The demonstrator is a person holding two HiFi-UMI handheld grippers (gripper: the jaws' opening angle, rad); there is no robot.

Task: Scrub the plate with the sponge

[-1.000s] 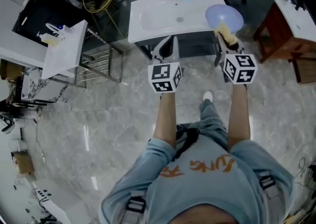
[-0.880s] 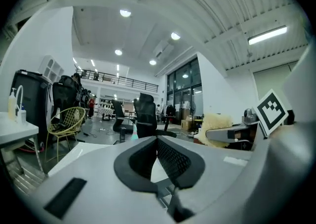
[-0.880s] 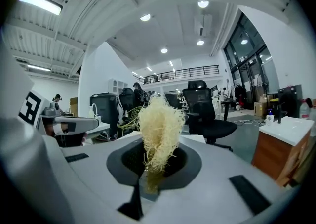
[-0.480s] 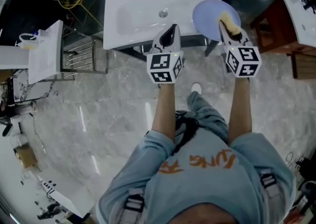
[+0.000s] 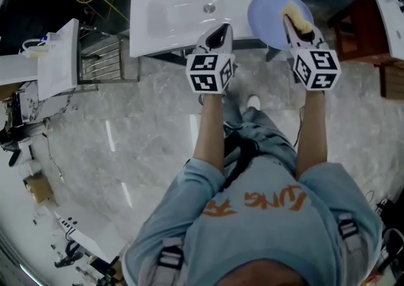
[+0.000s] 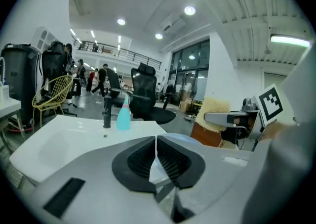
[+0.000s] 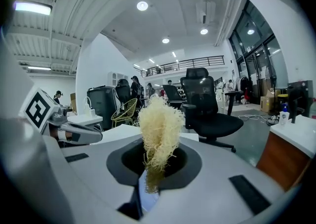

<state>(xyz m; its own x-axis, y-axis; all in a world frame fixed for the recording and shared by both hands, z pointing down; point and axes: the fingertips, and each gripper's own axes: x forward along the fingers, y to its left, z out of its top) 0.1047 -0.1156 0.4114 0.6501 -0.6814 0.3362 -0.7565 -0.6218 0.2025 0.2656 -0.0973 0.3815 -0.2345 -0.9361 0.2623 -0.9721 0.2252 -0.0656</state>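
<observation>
A pale blue plate [image 5: 268,16] lies on the right end of the white sink counter [image 5: 164,0]. My right gripper [image 5: 295,24] is shut on a yellow fibrous sponge [image 5: 297,18], held over the plate's right part; the sponge [image 7: 159,131] sticks up between the jaws of the right gripper [image 7: 150,181] in its own view. My left gripper [image 5: 219,32] is shut with nothing in it, at the counter's front edge just left of the plate. In the left gripper view the left gripper [image 6: 156,161] has its jaws pressed together, with the plate [image 6: 185,140] just beyond them.
A basin [image 5: 165,14] with a drain [image 5: 209,8], a black tap [image 6: 106,113] and a turquoise bottle [image 6: 123,115] are on the counter. A brown stool [image 5: 360,23] stands to the right, a metal rack [image 5: 107,57] and a white shelf [image 5: 60,67] to the left.
The sink has drawn nearer as the person stepped toward it. Both grippers moved forward: the sponge now hangs over the plate and the left gripper has reached the counter's edge.
</observation>
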